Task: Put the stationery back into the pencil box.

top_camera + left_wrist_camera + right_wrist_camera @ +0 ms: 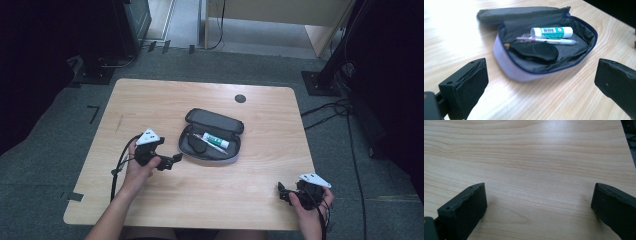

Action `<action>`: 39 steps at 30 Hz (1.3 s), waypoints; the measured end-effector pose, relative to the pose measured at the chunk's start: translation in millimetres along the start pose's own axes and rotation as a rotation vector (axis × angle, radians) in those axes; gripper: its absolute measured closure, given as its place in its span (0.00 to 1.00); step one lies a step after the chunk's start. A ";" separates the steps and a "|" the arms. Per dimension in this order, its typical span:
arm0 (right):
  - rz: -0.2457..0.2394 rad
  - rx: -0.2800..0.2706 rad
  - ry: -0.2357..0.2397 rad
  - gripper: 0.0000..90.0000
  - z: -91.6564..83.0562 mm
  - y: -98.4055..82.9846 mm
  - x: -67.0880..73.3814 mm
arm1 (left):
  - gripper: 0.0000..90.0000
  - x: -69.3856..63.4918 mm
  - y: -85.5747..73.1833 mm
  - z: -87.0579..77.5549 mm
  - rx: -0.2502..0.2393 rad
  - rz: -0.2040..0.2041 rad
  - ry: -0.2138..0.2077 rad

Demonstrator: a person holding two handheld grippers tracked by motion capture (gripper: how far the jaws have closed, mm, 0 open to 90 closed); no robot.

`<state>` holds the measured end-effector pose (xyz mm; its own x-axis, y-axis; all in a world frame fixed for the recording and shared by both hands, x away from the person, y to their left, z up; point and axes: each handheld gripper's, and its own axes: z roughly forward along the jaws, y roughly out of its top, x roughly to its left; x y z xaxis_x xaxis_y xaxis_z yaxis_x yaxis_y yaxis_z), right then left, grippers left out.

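Two hand-held grippers, both spread wide with nothing between the jaws. Left hand-held gripper point(172, 160) sits level at 9 o'clock of the open pencil case point(212, 136) mid-desk point(150, 100); right hand-held gripper point(285, 192) rests at 5 o'clock, near the edge.

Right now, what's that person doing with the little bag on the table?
A person sits at a wooden table with a claw tool in each hand. The left claw is open and empty, just beside an unzipped pencil case. Inside the case lie a glue stick, a pen and a flat black thing. The right claw is open too, resting near the table's front corner, away from the case.
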<state>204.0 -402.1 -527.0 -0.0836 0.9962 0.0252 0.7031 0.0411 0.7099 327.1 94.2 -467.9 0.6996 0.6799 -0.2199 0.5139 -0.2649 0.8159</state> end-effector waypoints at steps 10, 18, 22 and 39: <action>0.006 -0.001 -0.002 0.00 0.3 0.1 0.4 | 0.00 16.8 -26.2 -42.4 -0.014 -0.057 0.068; 0.006 0.002 -0.003 0.00 0.2 0.2 0.3 | 0.00 30.6 -51.5 -64.2 0.003 -0.089 0.132; 0.006 0.002 -0.003 0.00 0.2 0.2 0.3 | 0.00 37.9 -65.2 -74.4 0.010 -0.119 0.162; 0.005 0.001 -0.003 0.00 0.2 0.1 0.3 | 0.00 54.6 -109.3 -112.7 0.077 -0.135 0.295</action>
<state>204.2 -401.8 -527.1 -0.0779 0.9966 0.0265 0.7040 0.0361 0.7093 253.2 237.4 -508.9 0.4541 0.8783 -0.1496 0.6363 -0.2021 0.7445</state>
